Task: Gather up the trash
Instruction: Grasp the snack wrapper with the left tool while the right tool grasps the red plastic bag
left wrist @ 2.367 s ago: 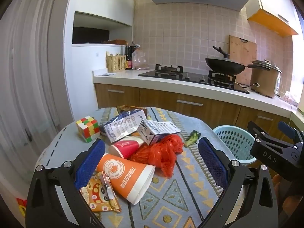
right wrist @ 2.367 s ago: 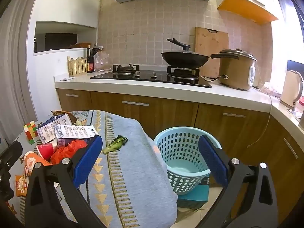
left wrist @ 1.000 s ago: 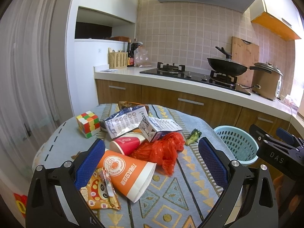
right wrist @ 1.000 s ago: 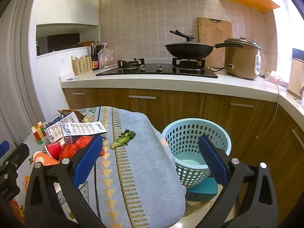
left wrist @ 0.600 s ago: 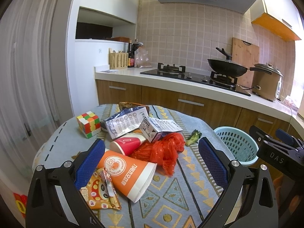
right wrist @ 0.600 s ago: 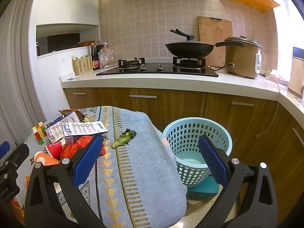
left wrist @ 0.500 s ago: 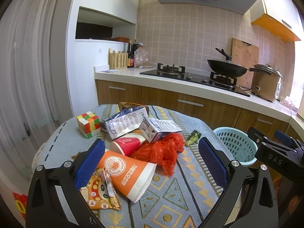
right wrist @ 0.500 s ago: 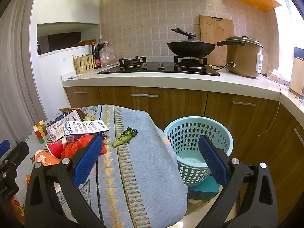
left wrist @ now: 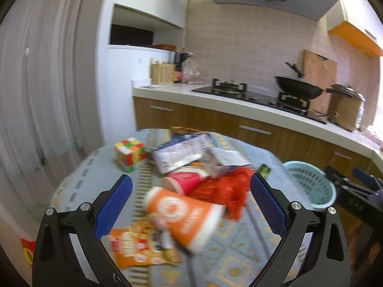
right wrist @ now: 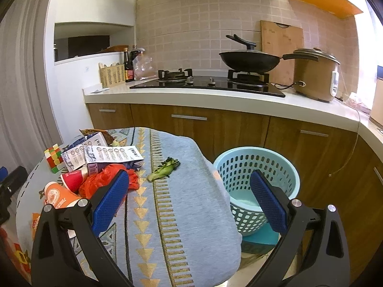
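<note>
On the patterned tablecloth (right wrist: 182, 215), nearest the left gripper (left wrist: 191, 205), lies an orange snack bag (left wrist: 141, 246). Just beyond it an orange paper cup (left wrist: 184, 215) lies on its side, mouth toward the camera. Behind that lie a red cup (left wrist: 184, 179), also tipped over, and a crumpled red plastic bag (left wrist: 225, 191). Two printed cartons (right wrist: 112, 155) rest on the far part of this pile. A colour cube (left wrist: 129, 153) stands apart at the left. A green vegetable scrap (right wrist: 162, 169) lies alone on the cloth, between the pile and the table edge.

Beside the table, lower than its top, stands a light blue perforated basket (right wrist: 239, 165). The visible part of its floor is bare.

The left gripper hovers over the near trash, fingers spread wide, gripping nothing; this view is blurred. The right gripper (right wrist: 189, 198) hovers level over the table edge, fingers spread wide and empty, with the basket behind its right finger.
</note>
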A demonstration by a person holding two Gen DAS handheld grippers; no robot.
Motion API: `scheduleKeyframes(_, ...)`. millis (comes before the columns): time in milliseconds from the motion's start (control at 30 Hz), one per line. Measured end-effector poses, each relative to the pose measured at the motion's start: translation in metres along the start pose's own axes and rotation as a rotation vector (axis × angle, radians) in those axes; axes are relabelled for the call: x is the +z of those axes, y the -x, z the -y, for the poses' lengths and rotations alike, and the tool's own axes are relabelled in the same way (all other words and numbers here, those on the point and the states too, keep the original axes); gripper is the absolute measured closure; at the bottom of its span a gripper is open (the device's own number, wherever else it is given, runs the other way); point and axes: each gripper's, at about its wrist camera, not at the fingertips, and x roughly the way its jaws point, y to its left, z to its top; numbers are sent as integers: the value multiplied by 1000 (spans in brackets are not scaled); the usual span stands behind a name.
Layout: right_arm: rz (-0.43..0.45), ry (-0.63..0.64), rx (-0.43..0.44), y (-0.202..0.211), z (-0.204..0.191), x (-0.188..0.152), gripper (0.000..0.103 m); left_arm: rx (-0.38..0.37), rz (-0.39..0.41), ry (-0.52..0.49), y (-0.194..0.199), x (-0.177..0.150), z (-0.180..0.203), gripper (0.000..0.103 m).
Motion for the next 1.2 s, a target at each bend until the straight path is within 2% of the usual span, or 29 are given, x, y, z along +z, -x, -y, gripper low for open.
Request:
scheduleKeyframes(67,3,3,12,-3,-2,-2,10,27,-6,33,0,2,-23,8)
scheduleKeyframes(200,-40,25,49,-16,-11,-4,41,47,-22,131,-3,5,-67,9)
scheduleKeyframes(267,-60,31,72,-23,-15,-4,49,36,-38,171,-6,4,-81,10)
scheduleKeyframes(367,-73,50,89,-28,-24,-7,62,-8,-75,180,-12,-4,-84,10)
scheduleKeyframes(533,-96,69,122,-32,-34,-13,64,-11,-180,95,-32,-31,-69,10)
scheduleKeyframes(600,-109,77,132,-35,-39,-15,64,-39,-248,90,-42,-43,-65,10)
scheduleKeyframes(667,-122,80,143,-36,-43,-17,64,-31,-305,55,-49,-54,-59,12)
scheduleKeyframes(733,-128,83,150,-36,-46,-19,64,-26,-336,18,-52,-62,-52,16)
scheduleKeyframes(867,-142,97,178,-36,-57,-22,64,-33,-409,-41,-58,-77,-43,16)
scheduleKeyframes(967,-155,120,211,-36,-70,-27,64,11,-432,-78,-64,-83,-38,17)
scheduleKeyframes(1067,-171,137,235,-38,-80,-31,64,53,-426,-93,-71,-89,-36,27)
scheduleKeyframes(1167,-194,145,279,-41,-90,-37,64,80,-420,-114,-73,-91,-32,33)
scheduleKeyframes(1200,-199,145,291,-41,-92,-38,64,80,-411,-118,-72,-91,-31,40)
